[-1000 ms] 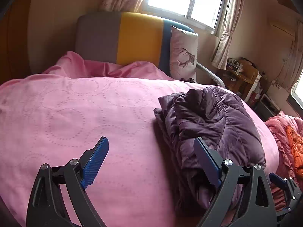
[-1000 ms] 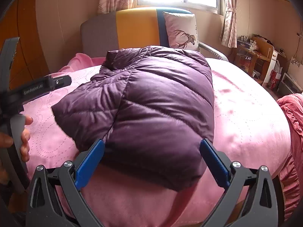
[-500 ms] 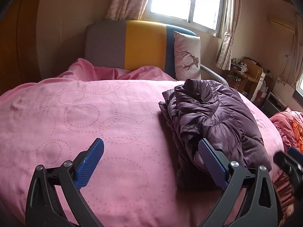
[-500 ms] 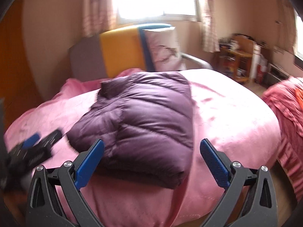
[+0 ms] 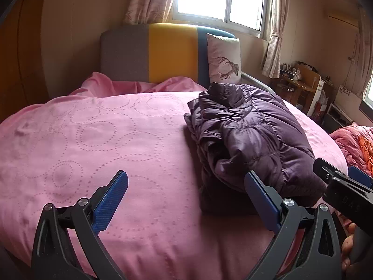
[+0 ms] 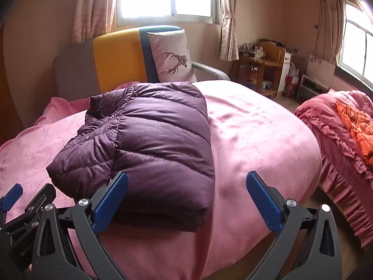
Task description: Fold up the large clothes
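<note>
A purple quilted puffer jacket [image 5: 247,135] [image 6: 149,144] lies folded into a thick bundle on the pink bedspread [image 5: 93,140] [image 6: 256,135]. My left gripper [image 5: 186,198] stands open over the bedspread, its right finger just before the jacket's near left edge, nothing between the pads. My right gripper [image 6: 186,198] is open too, hanging over the jacket's near right corner without touching it. Each gripper shows at the edge of the other's view.
A grey, yellow and blue headboard [image 5: 151,53] and a deer-print pillow [image 5: 223,60] stand behind the bed. A red ruffled blanket [image 6: 345,144] lies to the right, cluttered wooden shelves [image 6: 263,63] beyond. Part of a hand [image 5: 349,252] shows at lower right.
Both grippers have drawn back from the jacket toward the bed's near edge. The right view swung rightward, and the left view shifted so the jacket sits further off.
</note>
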The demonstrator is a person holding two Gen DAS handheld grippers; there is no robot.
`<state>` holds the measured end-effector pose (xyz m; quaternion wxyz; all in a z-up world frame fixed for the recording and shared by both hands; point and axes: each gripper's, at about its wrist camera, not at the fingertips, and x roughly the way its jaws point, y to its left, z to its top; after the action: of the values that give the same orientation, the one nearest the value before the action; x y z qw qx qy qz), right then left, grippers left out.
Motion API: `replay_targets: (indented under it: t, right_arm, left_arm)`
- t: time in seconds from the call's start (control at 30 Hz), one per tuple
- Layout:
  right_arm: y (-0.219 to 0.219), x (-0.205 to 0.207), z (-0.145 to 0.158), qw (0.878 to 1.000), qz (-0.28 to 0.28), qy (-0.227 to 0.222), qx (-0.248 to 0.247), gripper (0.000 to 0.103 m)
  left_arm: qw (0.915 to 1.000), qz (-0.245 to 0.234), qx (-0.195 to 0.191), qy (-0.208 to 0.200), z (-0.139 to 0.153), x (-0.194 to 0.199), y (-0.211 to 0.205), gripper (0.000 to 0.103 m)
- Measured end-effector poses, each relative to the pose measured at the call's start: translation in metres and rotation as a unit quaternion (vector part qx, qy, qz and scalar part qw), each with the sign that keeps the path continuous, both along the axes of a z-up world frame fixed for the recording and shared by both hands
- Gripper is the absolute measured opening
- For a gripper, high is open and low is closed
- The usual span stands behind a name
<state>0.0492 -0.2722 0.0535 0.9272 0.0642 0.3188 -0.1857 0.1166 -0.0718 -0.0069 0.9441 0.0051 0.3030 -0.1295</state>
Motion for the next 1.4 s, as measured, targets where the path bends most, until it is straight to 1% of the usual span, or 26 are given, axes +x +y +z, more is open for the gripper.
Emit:
replay_targets:
  t: [0.3,0.97,1.4]
  right_arm:
    - [0.0008,-0.0001,-0.0002,1.000,0.008,0.000,-0.016,0.101]
    - [-0.0028,0.0021,-0.0080,1.000,0.014,0.008,-0.002,0.101]
    - [-0.0005,0.0022,-0.0058,1.000,0.019,0.005,0.000,0.101]
  left_arm:
    - [0.9999,0.010,0.011,-0.006,0.0033,-0.0060,-0.0069,0.099]
    - [0.9997,0.015,0.016,0.004,-0.0007,-0.0059,-0.0074,0.099]
    - [0.9997,0.013,0.019,0.003,0.0016,-0.0106,-0.0100,0.099]
